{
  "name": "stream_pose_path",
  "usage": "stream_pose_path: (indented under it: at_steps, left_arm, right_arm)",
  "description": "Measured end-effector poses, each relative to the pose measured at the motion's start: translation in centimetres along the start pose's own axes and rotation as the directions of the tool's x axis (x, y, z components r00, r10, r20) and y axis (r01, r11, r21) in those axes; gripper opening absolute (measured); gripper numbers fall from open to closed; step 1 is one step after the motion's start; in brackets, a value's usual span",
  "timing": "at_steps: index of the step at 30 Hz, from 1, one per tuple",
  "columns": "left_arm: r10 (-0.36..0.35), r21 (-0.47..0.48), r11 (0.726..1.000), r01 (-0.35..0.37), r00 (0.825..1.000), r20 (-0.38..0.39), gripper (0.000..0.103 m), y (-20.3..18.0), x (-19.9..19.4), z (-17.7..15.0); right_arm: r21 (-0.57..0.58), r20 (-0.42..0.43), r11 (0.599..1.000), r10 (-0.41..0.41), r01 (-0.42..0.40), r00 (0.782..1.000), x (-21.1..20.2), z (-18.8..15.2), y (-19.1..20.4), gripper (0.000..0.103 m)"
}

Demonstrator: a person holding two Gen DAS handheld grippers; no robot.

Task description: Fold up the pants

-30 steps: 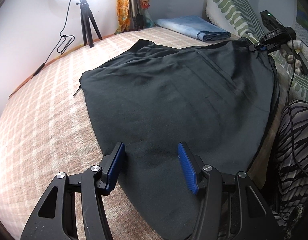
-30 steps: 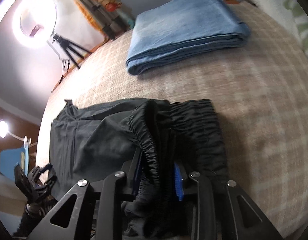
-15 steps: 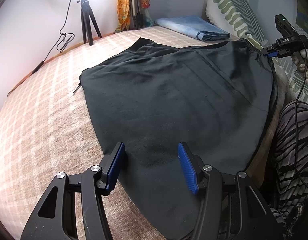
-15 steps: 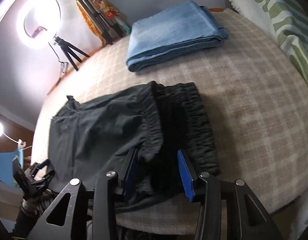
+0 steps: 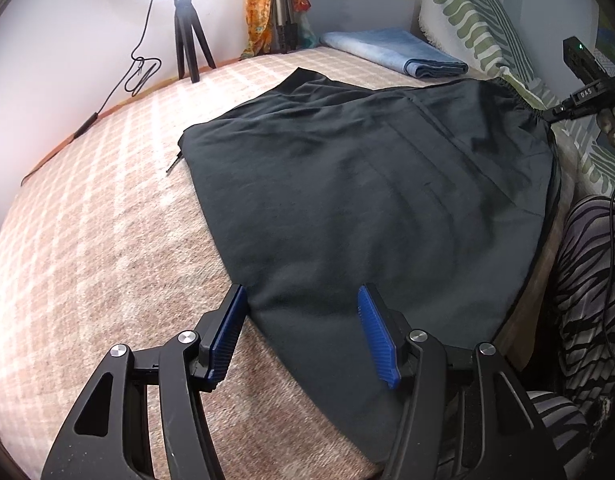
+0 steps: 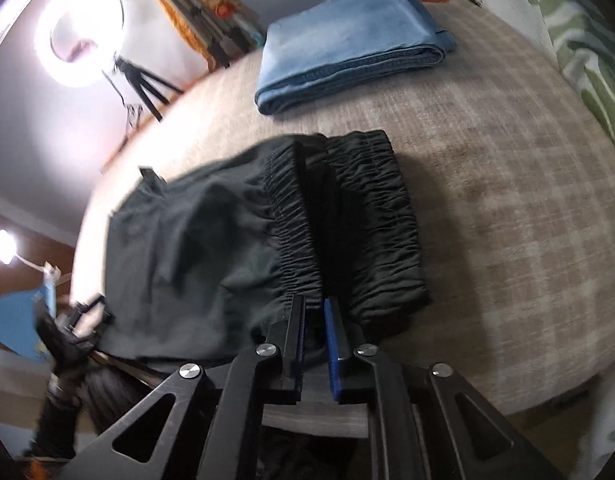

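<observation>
Black pants (image 5: 367,184) lie spread on the plaid bed cover, hem end near me, elastic waistband (image 6: 371,216) at the far right. My left gripper (image 5: 303,332) is open, its blue pads either side of the near hem edge, holding nothing. My right gripper (image 6: 313,328) is shut on the corner of the waistband and shows at the far right of the left wrist view (image 5: 583,96), pulling the waist taut. The left gripper appears at the lower left of the right wrist view (image 6: 73,328).
Folded blue jeans (image 5: 395,52) (image 6: 347,48) lie at the far end of the bed. A green-patterned pillow (image 5: 475,28) leans at the right. A ring light on a tripod (image 5: 187,48) stands behind the bed. My striped-trousered leg (image 5: 587,288) is at the bed's right edge.
The right gripper opened, slid back to the waistband's near corner and closed on it, drawing the waist outward. The left gripper stayed open at the hem.
</observation>
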State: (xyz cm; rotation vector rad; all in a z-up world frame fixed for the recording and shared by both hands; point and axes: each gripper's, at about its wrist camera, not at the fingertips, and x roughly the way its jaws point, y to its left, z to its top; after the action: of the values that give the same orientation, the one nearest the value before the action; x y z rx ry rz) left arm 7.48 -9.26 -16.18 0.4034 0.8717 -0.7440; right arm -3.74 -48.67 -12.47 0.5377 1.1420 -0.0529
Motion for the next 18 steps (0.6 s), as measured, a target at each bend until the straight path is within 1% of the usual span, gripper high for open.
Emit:
stream_pose_path:
  at_steps: [1, 2, 4, 6, 7, 9, 10, 11, 14, 18]
  left_arm:
    - [0.011, 0.003, 1.000, -0.011, 1.000, 0.002, 0.057, 0.0, -0.1, 0.0]
    - [0.023, 0.004, 1.000, -0.024, 1.000, 0.008, 0.057, 0.1, -0.4, 0.1]
    - [0.025, -0.009, 1.000, -0.025, 0.999, 0.029, 0.057, 0.4, -1.0, 0.4]
    - [0.005, -0.022, 1.000, -0.004, 0.998, 0.055, 0.057, 0.6, -1.6, 0.9]
    - [0.000, -0.016, 1.000, 0.001, 0.998, 0.063, 0.057, 0.5, -1.8, 1.1]
    - [-0.006, 0.007, 1.000, 0.006, 0.998, 0.065, 0.057, 0.2, -1.7, 1.5]
    - [-0.009, 0.021, 1.000, 0.008, 0.998, 0.060, 0.057, 0.0, -1.4, 1.7]
    - [-0.011, 0.029, 1.000, 0.009, 0.998, 0.056, 0.057, -0.2, -1.3, 1.7]
    - [-0.019, 0.067, 0.998, 0.017, 0.999, 0.036, 0.057, -1.0, -0.6, 1.6]
    - [-0.011, 0.119, 0.993, 0.010, 1.000, 0.008, 0.057, -2.0, 0.2, 1.2]
  right_arm:
    - [-0.015, 0.006, 1.000, -0.010, 0.010, 1.000, -0.3, 0.3, 0.1, 0.017]
    - [-0.041, 0.028, 0.999, -0.020, 0.021, 0.999, -0.8, 0.8, 0.6, 0.030]
    - [-0.109, 0.098, 0.994, -0.011, 0.022, 0.995, -2.3, 1.9, 1.9, 0.039]
    - [-0.186, 0.154, 0.983, 0.016, 0.013, 0.988, -3.0, 3.6, 3.6, 0.041]
    - [-0.218, 0.166, 0.976, 0.021, 0.015, 0.986, -2.8, 4.4, 4.4, 0.043]
    - [-0.303, 0.183, 0.953, 0.040, 0.017, 0.982, -1.9, 6.3, 6.0, 0.044]
    - [-0.356, 0.176, 0.934, 0.046, 0.020, 0.983, -0.7, 7.5, 7.1, 0.045]
    - [-0.387, 0.165, 0.922, 0.040, 0.028, 0.985, 0.2, 8.2, 7.7, 0.047]
    - [-0.502, 0.104, 0.863, -0.009, 0.060, 0.995, 4.5, 10.6, 9.6, 0.048]
    - [-0.557, -0.014, 0.831, -0.014, 0.004, 1.000, 9.1, 12.5, 10.3, 0.048]
